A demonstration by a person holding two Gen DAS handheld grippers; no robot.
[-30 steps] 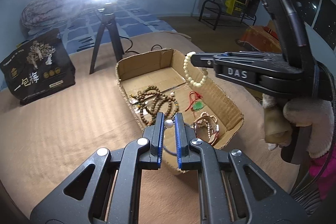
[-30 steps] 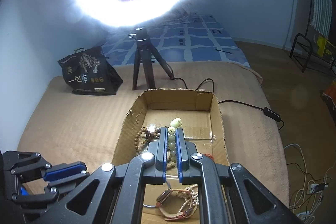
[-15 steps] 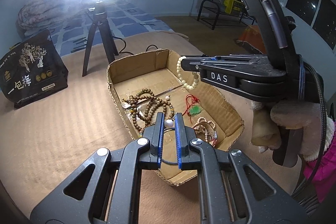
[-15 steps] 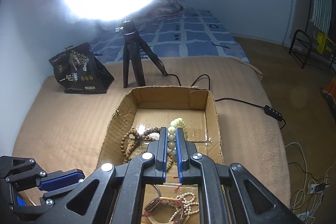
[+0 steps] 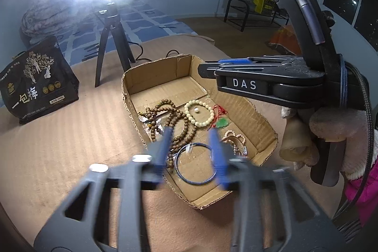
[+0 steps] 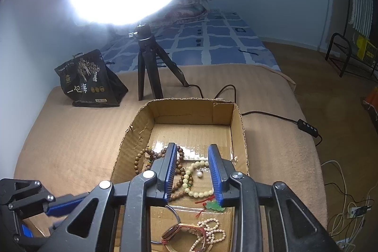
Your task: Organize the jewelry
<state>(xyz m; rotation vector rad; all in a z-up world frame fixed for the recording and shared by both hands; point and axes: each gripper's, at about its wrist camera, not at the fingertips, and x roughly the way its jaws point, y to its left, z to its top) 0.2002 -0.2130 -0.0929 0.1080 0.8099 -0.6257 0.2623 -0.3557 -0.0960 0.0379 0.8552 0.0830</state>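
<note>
Both tools hung over the cardboard box point(image 6: 237, 134), tilted down into it so whatever they let go would land inside. The left gripper point(image 5: 190, 145) was swinging open, nothing between its blurred jaws, right above the blue bangle point(image 5: 196, 164) near the box's near end. The right gripper point(image 6: 192, 171) was parting too, empty; the pale bead bracelet point(image 6: 196, 181) lay on the box floor below its fingers, a single pearl point(image 5: 196, 111) inside its loop. Brown wooden beads point(image 5: 165, 117) sprawled to the left, the green pendant on red cord point(image 5: 221, 122) to the right, a watch point(image 6: 179, 232) nearest. Everything sat gathered in one container.
</note>
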